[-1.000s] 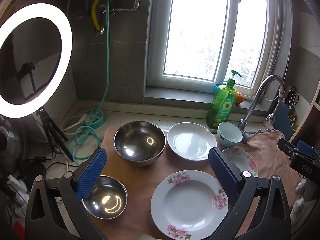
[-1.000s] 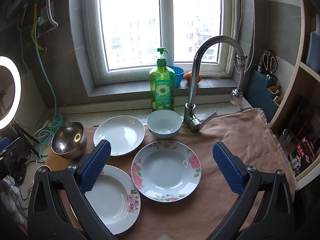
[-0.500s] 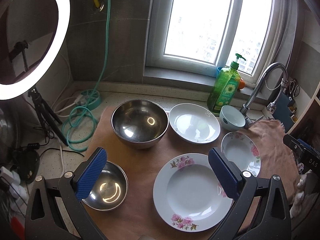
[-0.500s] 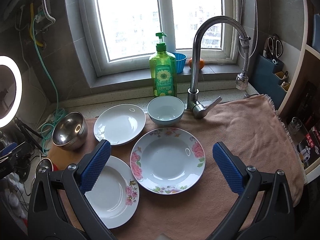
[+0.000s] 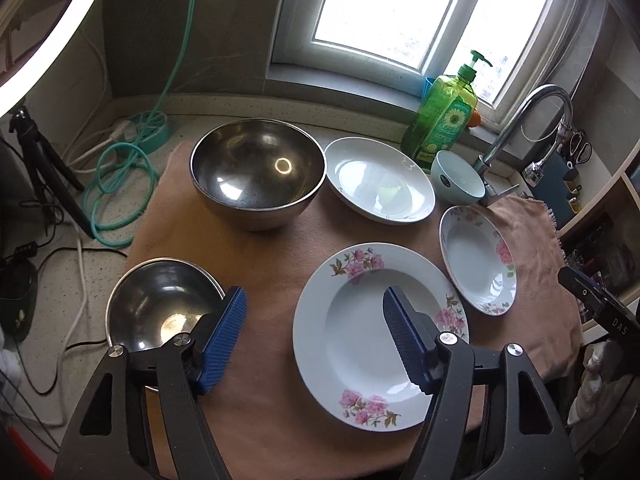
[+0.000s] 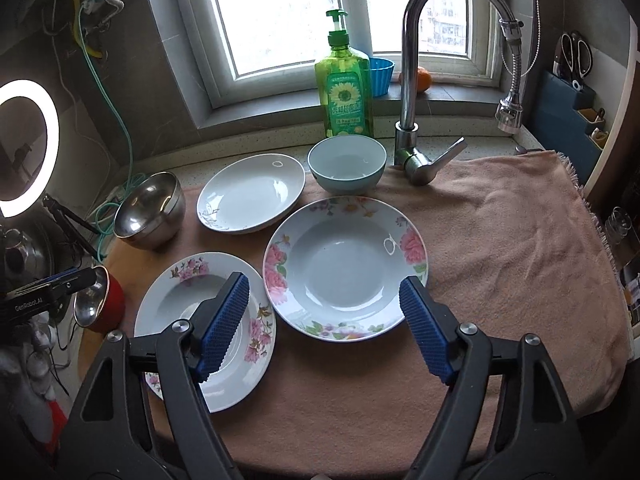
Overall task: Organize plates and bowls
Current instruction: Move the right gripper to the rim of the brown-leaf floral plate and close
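From the left wrist camera, the left gripper (image 5: 314,336) hangs over a pinkish-brown towel (image 5: 272,248) spread on the speckled counter (image 5: 100,248), its ribbed blue fingers (image 5: 224,334) spread wide and holding nothing. Between them and just ahead lies a large flowered plate (image 5: 380,336), glossy white with pink blossoms on its broad rim. Left of it sits a small steel bowl (image 5: 160,304), partly hidden by the left finger. Farther back stand a big steel bowl (image 5: 258,172), round and mirror-bright, and a plain white plate (image 5: 378,180). A smaller flowered plate (image 5: 478,260) lies to the right.

From the right wrist camera, the right gripper (image 6: 324,328) also has its fingers (image 6: 424,336) spread and empty, above the near edge of the smaller flowered plate (image 6: 344,268). A pale blue bowl (image 6: 346,164) stands behind it, beside a curved chrome tap (image 6: 412,80) and a green soap bottle (image 6: 348,92). The towel (image 6: 512,240) lies wrinkled to the right.
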### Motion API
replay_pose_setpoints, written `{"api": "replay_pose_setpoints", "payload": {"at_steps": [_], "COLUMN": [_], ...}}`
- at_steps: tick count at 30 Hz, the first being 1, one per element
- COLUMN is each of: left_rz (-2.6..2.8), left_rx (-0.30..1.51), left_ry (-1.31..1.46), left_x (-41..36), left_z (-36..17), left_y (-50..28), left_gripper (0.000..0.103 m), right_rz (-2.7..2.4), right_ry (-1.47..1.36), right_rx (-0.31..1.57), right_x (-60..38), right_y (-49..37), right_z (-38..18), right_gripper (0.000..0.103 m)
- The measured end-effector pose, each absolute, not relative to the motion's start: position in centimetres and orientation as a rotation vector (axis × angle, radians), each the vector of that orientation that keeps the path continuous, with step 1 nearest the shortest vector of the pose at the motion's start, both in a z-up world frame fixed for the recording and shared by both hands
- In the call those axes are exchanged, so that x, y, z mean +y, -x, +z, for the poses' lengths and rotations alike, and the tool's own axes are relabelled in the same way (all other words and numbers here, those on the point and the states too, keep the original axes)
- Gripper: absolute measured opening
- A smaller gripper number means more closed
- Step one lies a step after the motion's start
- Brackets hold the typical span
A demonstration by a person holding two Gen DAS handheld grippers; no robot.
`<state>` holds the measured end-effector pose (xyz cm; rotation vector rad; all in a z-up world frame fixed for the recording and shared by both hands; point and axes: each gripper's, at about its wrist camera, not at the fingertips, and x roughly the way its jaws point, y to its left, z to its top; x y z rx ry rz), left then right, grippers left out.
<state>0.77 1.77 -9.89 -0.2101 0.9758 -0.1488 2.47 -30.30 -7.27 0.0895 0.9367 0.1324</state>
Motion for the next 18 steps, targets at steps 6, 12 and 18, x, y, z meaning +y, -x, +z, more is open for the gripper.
{"api": "replay_pose_setpoints", "payload": {"at_steps": [6, 12, 18], "left_rz": [-0.243, -0.252, -0.244], "left_rx": [1.052, 1.095, 1.131], "left_ry": [0.214, 0.225, 0.243], "left_x": [0.8, 0.8, 1.5], "left_z": [-12.0, -13.6, -14.8], "left_y": [-1.3, -2.5, -3.8], "left_gripper": [0.029, 0.028, 0.028], "right_rz": [0.212, 0.270, 0.300], "right_ry": [-0.152, -0.260, -0.360], "right_rx": [1.102, 1.220, 1.288], "right_x": [-30.6, -30.4, -30.4], "right_y": [-1.8, -1.8, -2.2], "right_z": [-11.6, -15.3, -17.4], "right_gripper": [0.041, 0.030, 0.025]}}
